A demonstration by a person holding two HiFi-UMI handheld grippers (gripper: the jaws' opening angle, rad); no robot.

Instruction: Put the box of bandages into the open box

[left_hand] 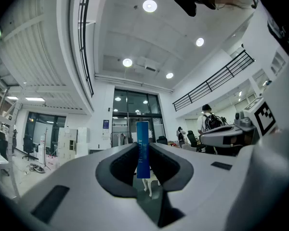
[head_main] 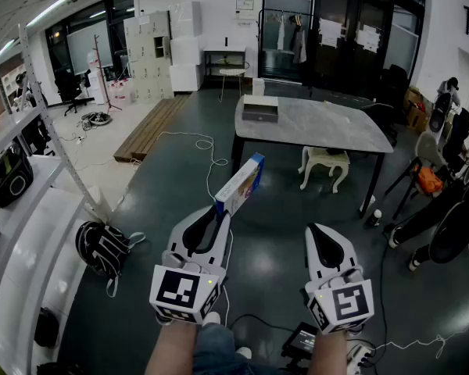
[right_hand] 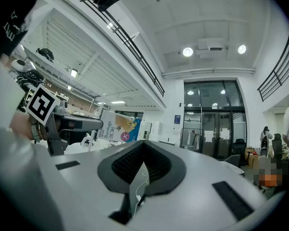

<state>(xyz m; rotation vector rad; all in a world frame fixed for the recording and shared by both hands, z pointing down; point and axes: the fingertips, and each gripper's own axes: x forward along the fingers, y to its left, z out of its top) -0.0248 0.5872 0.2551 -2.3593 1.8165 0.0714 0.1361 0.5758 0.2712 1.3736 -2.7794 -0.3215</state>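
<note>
The box of bandages (head_main: 241, 182), white and blue with a printed picture, is held up in the air, and my left gripper (head_main: 219, 212) is shut on its near end. In the left gripper view its blue edge (left_hand: 142, 148) stands upright between the pads. The right gripper view shows its printed side (right_hand: 118, 129) off to the left. The open box (head_main: 260, 109), grey and low, rests on the near left corner of the marble table (head_main: 328, 131), well ahead of both grippers. My right gripper (head_main: 316, 231) hovers beside the left one, shut with nothing in it (right_hand: 143, 144).
A white stool (head_main: 325, 165) stands under the table. A striped backpack (head_main: 102, 248) lies on the floor at left beside white shelving (head_main: 31, 209). A cable (head_main: 207, 151) trails over the dark floor. Chairs and people (head_main: 445, 104) are at the right.
</note>
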